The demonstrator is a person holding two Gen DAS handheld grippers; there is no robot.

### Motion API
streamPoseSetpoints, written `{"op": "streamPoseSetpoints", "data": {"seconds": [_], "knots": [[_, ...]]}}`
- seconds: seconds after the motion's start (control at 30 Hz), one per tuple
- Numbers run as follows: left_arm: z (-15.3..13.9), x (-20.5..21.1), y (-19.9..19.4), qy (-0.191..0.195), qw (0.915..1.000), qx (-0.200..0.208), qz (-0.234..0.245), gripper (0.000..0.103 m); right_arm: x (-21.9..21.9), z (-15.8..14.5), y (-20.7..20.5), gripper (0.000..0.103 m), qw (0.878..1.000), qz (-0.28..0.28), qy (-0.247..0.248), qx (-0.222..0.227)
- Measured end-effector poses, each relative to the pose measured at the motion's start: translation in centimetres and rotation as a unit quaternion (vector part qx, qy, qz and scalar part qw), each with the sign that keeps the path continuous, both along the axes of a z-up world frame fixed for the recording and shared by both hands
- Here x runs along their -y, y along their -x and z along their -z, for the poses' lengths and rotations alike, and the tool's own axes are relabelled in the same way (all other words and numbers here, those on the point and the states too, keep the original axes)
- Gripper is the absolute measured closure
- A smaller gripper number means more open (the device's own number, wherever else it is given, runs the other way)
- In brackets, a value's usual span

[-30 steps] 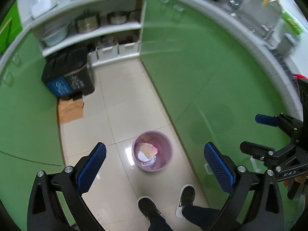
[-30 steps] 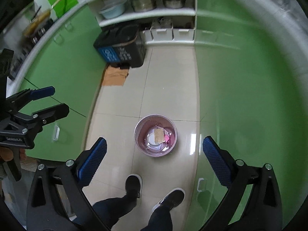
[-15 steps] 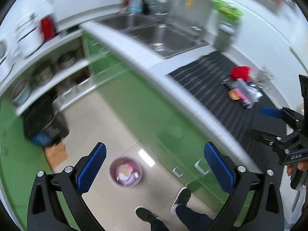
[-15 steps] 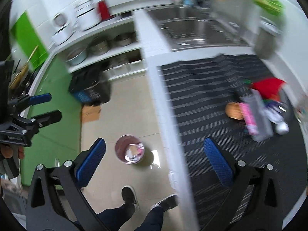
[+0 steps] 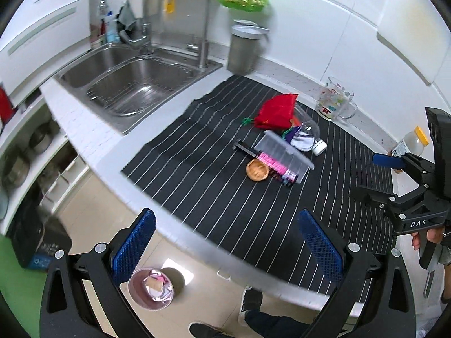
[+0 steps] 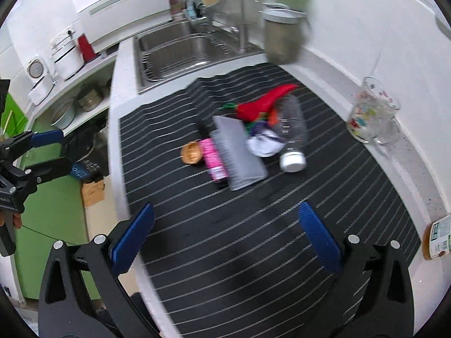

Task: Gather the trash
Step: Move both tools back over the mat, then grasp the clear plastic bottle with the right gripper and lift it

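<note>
Plastic bottle (image 6: 290,138) lies at the trash pile's right edge; both hand-held grippers (image 5: 225,248) (image 6: 225,242), jaws apart, should approach it squarely.

I stand at a white countertop (image 5: 84,129) covered by a black mat with thin white stripes (image 5: 214,197). A stainless steel double sink (image 5: 135,81) with a tall curved faucet (image 5: 197,22) sits beside it. White wall panels (image 5: 338,36) rise behind; beige glossy floor tiles (image 5: 93,219) and green cabinet fronts (image 6: 56,214) lie below.
</note>
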State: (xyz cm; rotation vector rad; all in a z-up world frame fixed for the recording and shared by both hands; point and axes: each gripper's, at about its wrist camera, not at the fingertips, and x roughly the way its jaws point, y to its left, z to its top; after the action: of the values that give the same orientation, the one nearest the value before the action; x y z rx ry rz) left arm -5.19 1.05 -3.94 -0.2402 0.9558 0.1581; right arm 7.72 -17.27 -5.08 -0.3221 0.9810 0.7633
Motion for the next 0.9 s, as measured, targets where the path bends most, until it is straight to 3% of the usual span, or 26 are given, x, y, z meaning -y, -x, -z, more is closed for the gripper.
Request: {"op": "streamPoseSetpoints", "data": {"seconds": [0.57,0.9], "knots": [[1.2,-1.0,-9.5,0.003,0.9985,-0.023,0.05,0.006,-1.3,2.0,-11.4,0.003,0.998,0.056,0.012,-0.007],[3.7,-1.9,-14.0,0.02,0.9979,-0.04,0.046,0.006,-3.4,5.1,-16.2,0.003,0.998,0.039,0.021,-0.034]]}}
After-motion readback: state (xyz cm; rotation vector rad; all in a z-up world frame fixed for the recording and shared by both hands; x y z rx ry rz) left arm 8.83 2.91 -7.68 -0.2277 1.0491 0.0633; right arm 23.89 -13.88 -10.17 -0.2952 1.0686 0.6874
